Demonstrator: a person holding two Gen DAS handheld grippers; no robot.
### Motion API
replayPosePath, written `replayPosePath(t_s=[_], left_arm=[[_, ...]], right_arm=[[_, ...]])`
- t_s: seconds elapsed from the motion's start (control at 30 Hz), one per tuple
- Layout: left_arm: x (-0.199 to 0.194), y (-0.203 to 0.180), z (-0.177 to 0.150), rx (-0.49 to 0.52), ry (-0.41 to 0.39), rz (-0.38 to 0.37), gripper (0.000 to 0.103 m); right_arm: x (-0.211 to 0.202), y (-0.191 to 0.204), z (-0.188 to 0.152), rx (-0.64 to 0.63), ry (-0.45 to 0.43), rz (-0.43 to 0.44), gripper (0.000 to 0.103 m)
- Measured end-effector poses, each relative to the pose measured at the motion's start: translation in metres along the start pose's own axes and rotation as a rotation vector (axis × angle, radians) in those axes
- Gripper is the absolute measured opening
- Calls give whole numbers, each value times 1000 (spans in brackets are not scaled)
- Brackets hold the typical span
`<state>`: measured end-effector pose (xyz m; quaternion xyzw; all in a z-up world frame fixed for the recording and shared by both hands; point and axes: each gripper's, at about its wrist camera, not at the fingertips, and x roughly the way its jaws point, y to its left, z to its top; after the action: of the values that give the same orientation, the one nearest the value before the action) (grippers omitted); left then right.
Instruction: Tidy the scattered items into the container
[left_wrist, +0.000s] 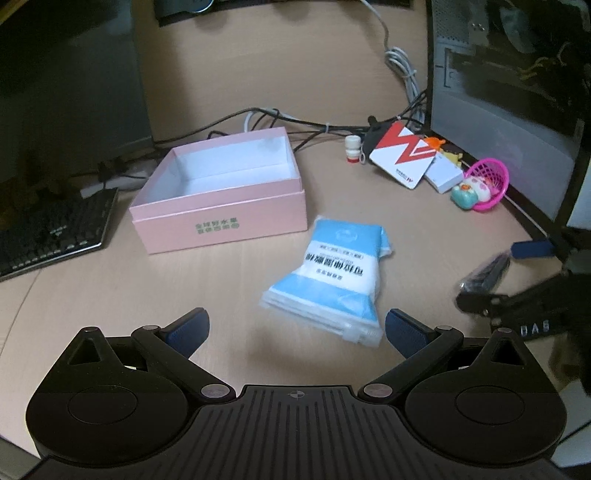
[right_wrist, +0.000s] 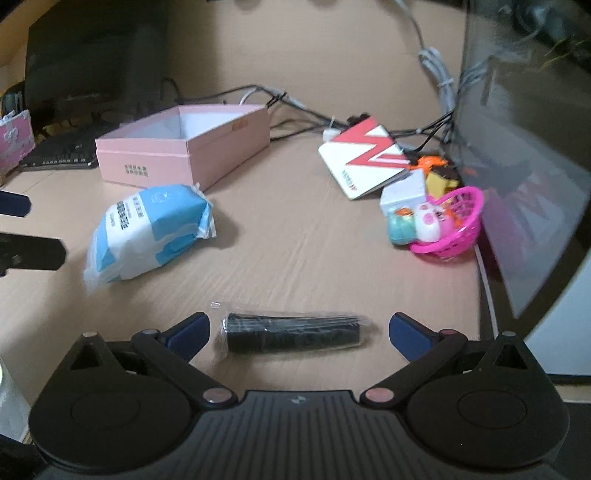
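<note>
While its jaws stood spread wide and gripped nothing, the right gripper framed a black bundle in clear wrap lying on the desk. Farther left, the left gripper gaped empty near a blue-and-white packet, with the open pink box beyond.

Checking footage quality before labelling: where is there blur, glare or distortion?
Left wrist view: fisheye bends the desk edges, right gripper smeared, pink box sharp. Right wrist view: mild motion blur throughout, soft reflection on the panel at right.
</note>
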<state>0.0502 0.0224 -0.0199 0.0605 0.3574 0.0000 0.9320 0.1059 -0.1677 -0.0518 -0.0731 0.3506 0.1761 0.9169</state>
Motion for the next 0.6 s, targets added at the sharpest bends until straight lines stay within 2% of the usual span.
replayPosePath(t_s=[0.07,0.17,0.3,0.43,0.6], left_arm=[[2,1,-3,1,13,-7,103],[6,2,-3,-3,22,-21,103],[22,-7,7,56,8,-54,103],[55,-24,16,132,10,-51,103],[78,-37,18,152,-2,-19,102]], right_arm=[[4,0,0,6,15,27,100],[5,2,0,4,25,26,87],[-9,5,0,18,28,27,86],[-32,10,-4,11,34,9,86],[-60,13,-7,-14,50,-2,86]])
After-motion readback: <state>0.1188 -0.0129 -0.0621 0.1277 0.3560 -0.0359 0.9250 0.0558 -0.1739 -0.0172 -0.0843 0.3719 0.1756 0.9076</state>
